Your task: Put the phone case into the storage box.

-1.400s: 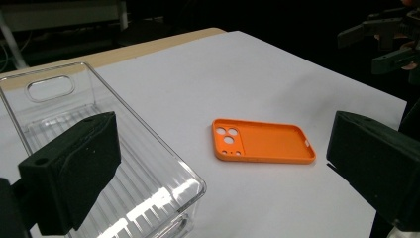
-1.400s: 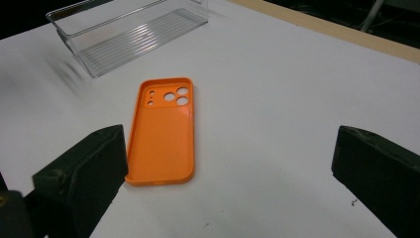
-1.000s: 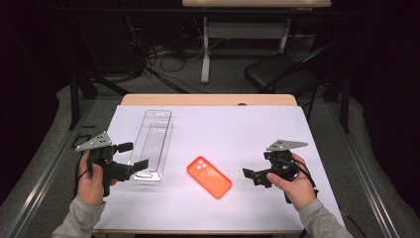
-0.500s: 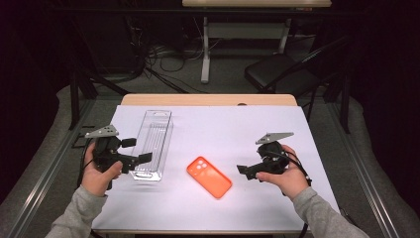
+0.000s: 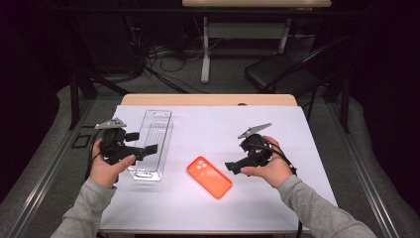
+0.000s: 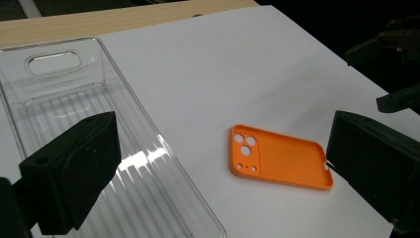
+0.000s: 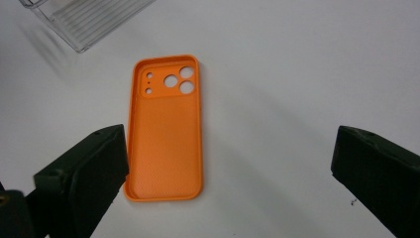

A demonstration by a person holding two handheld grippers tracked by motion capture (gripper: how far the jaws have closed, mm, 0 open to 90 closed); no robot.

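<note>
An orange phone case lies hollow side up on the white table top, camera holes toward the far left. To its left stands a clear, empty, ribbed plastic tray. My left gripper hangs open over the tray's near left part. In the left gripper view the left gripper looks across the tray at the case. My right gripper is open just right of the case, apart from it. The right gripper view shows the right gripper above the case, whose lower edge is beside the left jaw.
White table top on a wooden table with its far edge showing. Beyond it are a dark folding chair, cables on the floor and a table leg. The tray's corner appears in the right gripper view.
My right gripper has moved left and slightly forward, close to the case. My left gripper has risen and shifted right over the tray. Case and tray have not moved.
</note>
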